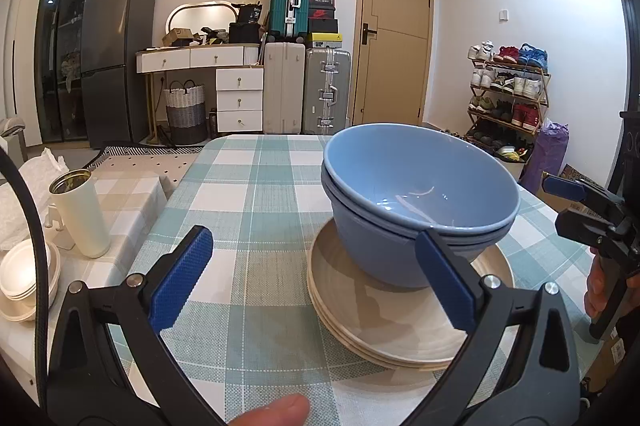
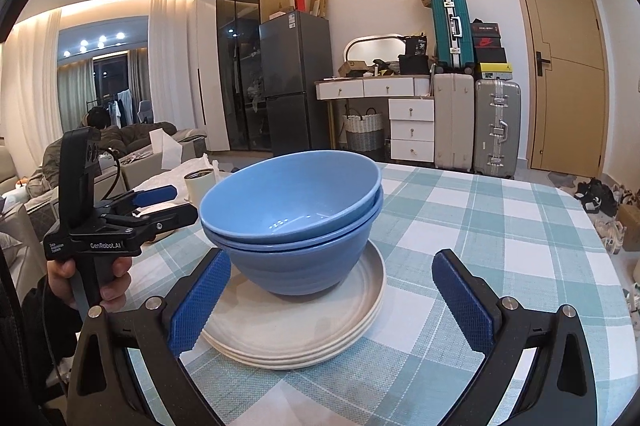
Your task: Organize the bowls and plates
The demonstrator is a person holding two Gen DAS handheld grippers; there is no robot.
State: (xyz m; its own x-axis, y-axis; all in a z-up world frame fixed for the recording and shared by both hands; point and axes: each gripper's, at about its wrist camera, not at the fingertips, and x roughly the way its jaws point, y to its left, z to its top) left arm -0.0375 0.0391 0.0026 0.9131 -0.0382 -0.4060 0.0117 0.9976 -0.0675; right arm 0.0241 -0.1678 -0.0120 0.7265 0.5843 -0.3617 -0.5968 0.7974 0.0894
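Item: 2 blue bowls [image 1: 416,202], nested, standing on a stack of beige plates [image 1: 384,322] on the checked table [image 1: 256,194]. Left claw [image 1: 316,280]: spread wide, empty. Right claw [image 2: 332,300]: spread wide, empty, near the plates.

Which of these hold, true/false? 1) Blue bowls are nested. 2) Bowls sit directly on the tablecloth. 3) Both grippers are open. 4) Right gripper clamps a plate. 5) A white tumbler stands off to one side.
1) True: the blue bowls are nested.
2) False: they rest on the stack of plates, which lies on the checked tablecloth.
3) True: left gripper and right gripper both stand open.
4) False: it holds nothing.
5) True: the white tumbler stands beside the table.
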